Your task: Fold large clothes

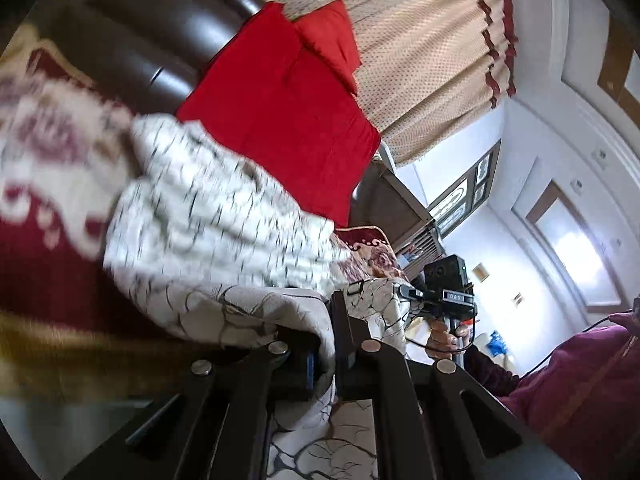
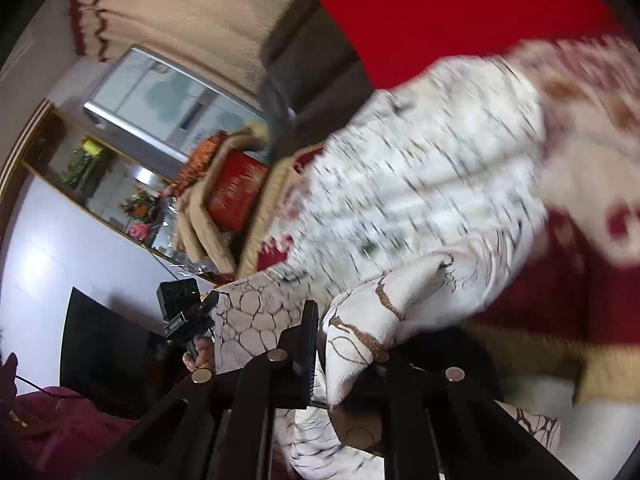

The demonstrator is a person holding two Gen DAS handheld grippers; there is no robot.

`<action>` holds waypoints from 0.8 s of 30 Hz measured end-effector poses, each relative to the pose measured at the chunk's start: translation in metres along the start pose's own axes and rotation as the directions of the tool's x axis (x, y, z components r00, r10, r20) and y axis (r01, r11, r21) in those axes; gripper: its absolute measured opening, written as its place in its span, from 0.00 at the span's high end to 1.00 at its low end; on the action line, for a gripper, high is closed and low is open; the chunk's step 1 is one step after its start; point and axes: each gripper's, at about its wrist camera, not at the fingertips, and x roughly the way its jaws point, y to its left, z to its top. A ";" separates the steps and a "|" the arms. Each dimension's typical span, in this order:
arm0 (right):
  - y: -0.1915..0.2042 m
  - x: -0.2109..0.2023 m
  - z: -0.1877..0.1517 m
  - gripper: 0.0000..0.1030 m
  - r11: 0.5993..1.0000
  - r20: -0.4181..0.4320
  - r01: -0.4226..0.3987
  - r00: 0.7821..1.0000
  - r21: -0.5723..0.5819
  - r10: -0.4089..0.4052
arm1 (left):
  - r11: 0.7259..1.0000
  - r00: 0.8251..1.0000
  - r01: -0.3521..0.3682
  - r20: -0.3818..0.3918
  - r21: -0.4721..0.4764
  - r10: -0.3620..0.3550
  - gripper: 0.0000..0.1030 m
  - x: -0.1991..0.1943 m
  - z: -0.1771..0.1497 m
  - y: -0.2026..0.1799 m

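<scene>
A large white garment (image 1: 208, 216) with a dark crackle pattern hangs between both grippers above a red and cream patterned bedspread (image 1: 44, 184). My left gripper (image 1: 326, 344) is shut on one edge of the garment. My right gripper (image 2: 344, 344) is shut on another edge of the garment (image 2: 400, 208). The right gripper also shows in the left wrist view (image 1: 444, 296), and the left gripper shows in the right wrist view (image 2: 180, 312). The cloth is blurred by motion.
A red quilt (image 1: 280, 112) and a red pillow (image 1: 332, 36) lie against a dark headboard (image 1: 160, 40). Beige curtains (image 1: 420, 60) hang behind. A basket with a red box (image 2: 236, 188) stands beside the bed. The person wears a maroon jacket (image 1: 580, 392).
</scene>
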 end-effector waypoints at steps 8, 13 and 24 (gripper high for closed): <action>0.002 0.014 0.081 0.91 0.999 0.129 -0.043 0.991 0.008 0.042 | 0.999 0.999 -0.044 0.007 -0.022 0.044 0.94 0.027 0.064 0.014; -0.033 -0.004 0.157 0.93 0.994 0.302 -0.056 0.953 0.091 0.025 | 0.989 0.993 -0.115 0.010 -0.095 0.116 0.94 0.060 0.135 0.060; -0.086 -0.040 0.116 0.09 0.957 0.235 0.062 0.963 0.283 -0.132 | 0.895 0.952 -0.304 -0.129 -0.326 0.276 0.94 0.129 0.167 0.164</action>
